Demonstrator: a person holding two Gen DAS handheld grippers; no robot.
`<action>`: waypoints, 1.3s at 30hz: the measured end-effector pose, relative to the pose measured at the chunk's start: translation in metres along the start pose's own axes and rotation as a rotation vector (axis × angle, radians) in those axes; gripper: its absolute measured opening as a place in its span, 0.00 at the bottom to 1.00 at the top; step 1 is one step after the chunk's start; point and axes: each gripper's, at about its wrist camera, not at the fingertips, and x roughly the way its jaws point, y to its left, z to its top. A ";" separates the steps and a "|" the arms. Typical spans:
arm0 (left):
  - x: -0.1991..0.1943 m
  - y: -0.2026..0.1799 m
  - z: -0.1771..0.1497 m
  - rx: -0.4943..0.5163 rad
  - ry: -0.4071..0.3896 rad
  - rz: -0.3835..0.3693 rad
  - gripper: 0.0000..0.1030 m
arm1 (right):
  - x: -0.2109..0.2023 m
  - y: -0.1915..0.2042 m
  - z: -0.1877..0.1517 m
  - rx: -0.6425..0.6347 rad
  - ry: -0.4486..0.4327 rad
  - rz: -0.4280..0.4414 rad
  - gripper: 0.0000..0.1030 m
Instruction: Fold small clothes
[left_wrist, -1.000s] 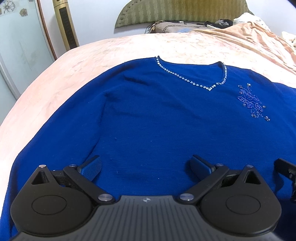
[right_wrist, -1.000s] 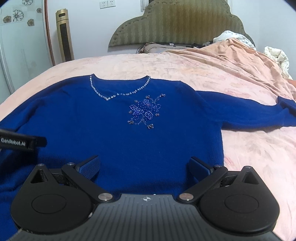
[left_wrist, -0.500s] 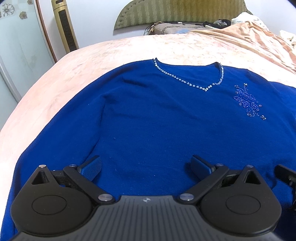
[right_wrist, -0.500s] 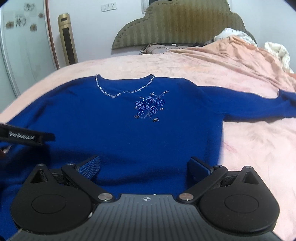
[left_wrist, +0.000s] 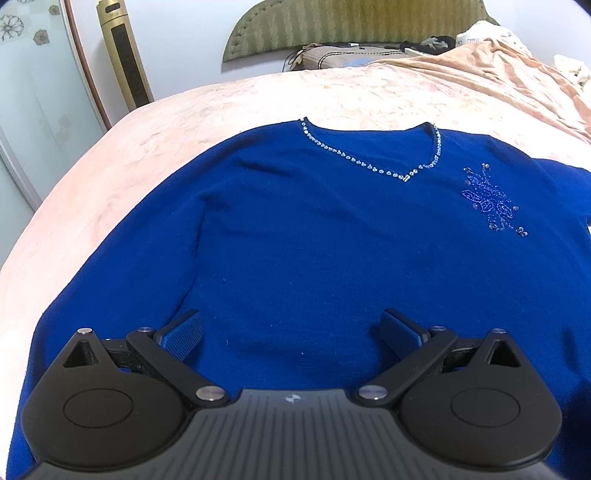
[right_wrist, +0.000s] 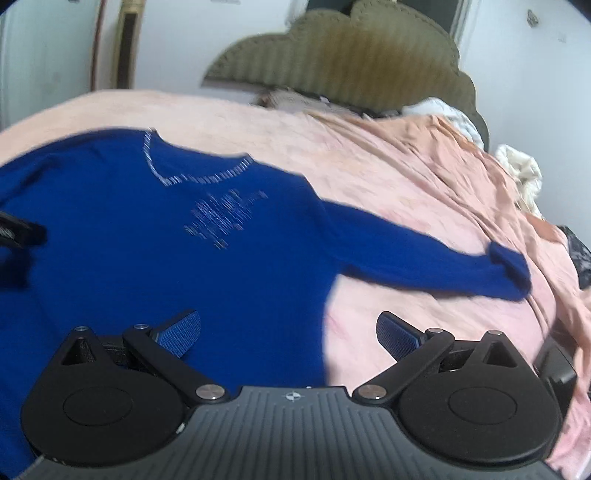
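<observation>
Currently —
Garment: royal-blue knit sweater (left_wrist: 314, 240) flat, front up, on pink bedspread (left_wrist: 155, 140).
Orientation: neckline toward green headboard (right_wrist: 340, 59); sleeves spread crosswise.
Left gripper (left_wrist: 291, 332): jaws spread, empty.
Right gripper (right_wrist: 288, 330): jaws spread, empty.

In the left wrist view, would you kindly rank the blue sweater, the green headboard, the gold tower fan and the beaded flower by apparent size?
1. Blue sweater, nearest the camera.
2. Green headboard, far and partly cropped.
3. Gold tower fan.
4. Beaded flower.
</observation>
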 end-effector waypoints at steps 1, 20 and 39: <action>0.000 0.000 0.000 0.001 -0.001 0.001 1.00 | -0.002 0.004 0.004 0.011 -0.020 0.028 1.00; 0.003 -0.008 0.009 0.024 -0.023 0.037 1.00 | 0.011 0.024 0.027 0.186 -0.003 0.205 1.00; 0.006 -0.024 0.020 0.054 -0.073 -0.061 1.00 | 0.040 -0.023 0.026 0.208 -0.012 0.209 1.00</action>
